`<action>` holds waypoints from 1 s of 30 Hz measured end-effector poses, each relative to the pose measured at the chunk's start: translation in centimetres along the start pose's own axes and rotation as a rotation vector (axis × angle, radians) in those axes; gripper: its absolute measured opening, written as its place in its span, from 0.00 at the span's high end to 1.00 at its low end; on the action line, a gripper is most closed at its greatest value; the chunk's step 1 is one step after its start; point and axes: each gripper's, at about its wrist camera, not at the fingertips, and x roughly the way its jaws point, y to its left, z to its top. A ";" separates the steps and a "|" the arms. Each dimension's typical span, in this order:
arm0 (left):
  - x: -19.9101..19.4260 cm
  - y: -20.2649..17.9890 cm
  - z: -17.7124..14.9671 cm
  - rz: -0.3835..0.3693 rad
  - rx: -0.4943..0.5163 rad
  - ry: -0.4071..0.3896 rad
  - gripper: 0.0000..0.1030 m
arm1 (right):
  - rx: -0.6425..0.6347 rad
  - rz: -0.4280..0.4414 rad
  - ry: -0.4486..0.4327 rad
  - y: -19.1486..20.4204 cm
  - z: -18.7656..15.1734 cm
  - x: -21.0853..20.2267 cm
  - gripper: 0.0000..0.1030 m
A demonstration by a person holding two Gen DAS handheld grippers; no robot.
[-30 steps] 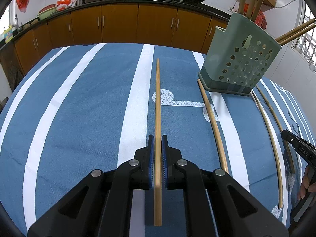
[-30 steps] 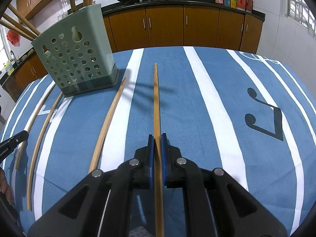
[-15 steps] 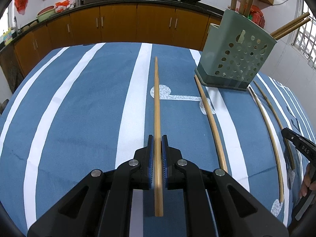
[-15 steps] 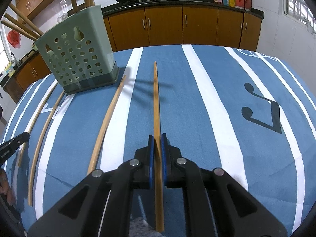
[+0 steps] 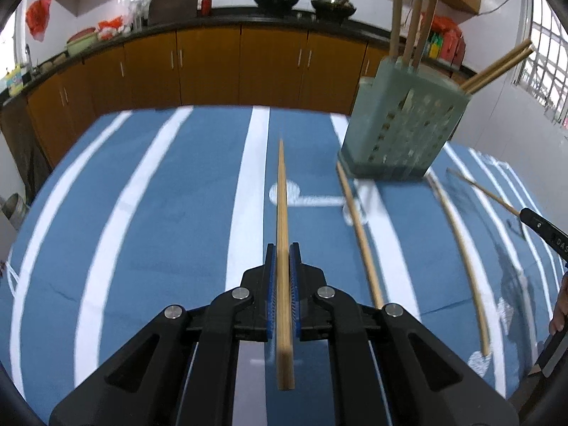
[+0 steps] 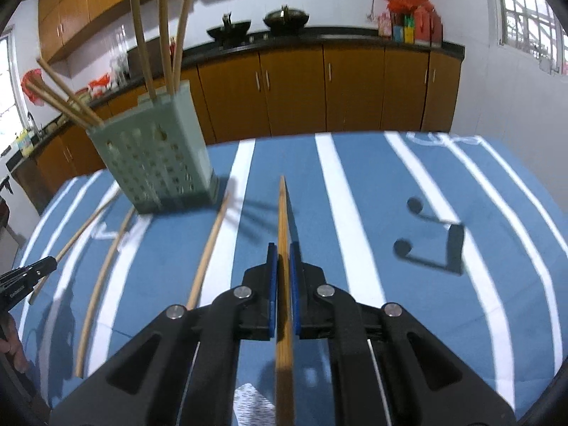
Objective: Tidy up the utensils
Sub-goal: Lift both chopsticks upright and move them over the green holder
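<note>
Left wrist view
- Left gripper [image 5: 283,277]: clamped narrow on a chopstick [image 5: 283,234], gripped toward its rear so most of the length juts forward, presumably to be tipped into the holder.
- Utensil holder [image 5: 397,131]: green, perforated, upright on the striped tablecloth [image 5: 159,213], ahead and right; five chopsticks stand in it, three steep, two leaning right. The tops of the steep ones are cut off by the frame.
- Loose chopsticks: one [image 5: 358,230] with its far end touching the holder's base, another [image 5: 461,248] further right, both flat on the cloth, apparently awaiting collection.
- Right gripper [image 5: 543,227]: only a tip shows at the right edge, a chopstick projecting from it; its grip cannot be judged here. Motion blur softens the holder's holes.

Right wrist view
- Right gripper [image 6: 283,277]: closed narrow on its own chopstick [image 6: 283,248], raised off the cloth, as its shadow suggests; the rear end runs out of frame.
- Utensil holder [image 6: 156,163]: ahead and left, blurred.
- Two loose chopsticks [image 6: 209,248] [image 6: 103,277] lie between holder and camera.
- Left gripper [image 6: 26,275]: partly cut off at left edge.
</note>
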 end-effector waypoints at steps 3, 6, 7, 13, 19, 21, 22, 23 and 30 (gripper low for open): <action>-1.4 -0.1 0.8 -0.007 0.002 -0.039 0.93 | 0.003 0.000 -0.021 -0.2 0.6 -0.7 0.92; -2.2 -0.1 1.3 -0.008 0.000 -0.063 0.93 | 0.007 0.002 -0.040 -0.4 1.0 -1.3 0.92; -2.6 -0.1 1.6 -0.009 -0.003 -0.075 0.93 | 0.008 0.002 -0.046 -0.4 1.1 -1.5 0.92; -4.8 0.1 3.3 -0.026 -0.015 -0.146 0.93 | 0.014 0.016 -0.110 -0.2 2.5 -3.3 0.92; -6.9 0.0 4.9 -0.034 -0.009 -0.214 0.93 | 0.007 0.030 -0.176 0.1 4.2 -5.2 0.92; -7.3 0.0 5.3 -0.035 -0.007 -0.230 0.93 | 0.005 0.033 -0.188 0.2 4.5 -5.5 0.92; -7.3 -0.1 5.4 -0.034 -0.006 -0.235 0.93 | 0.002 0.035 -0.194 0.3 4.7 -5.7 0.92; -7.5 -0.1 5.5 -0.034 -0.004 -0.241 0.93 | -0.001 0.036 -0.200 0.4 4.9 -5.9 0.92; -9.6 -0.9 6.9 -0.090 0.016 -0.278 0.93 | 0.013 0.142 -0.217 0.8 6.9 -8.5 0.92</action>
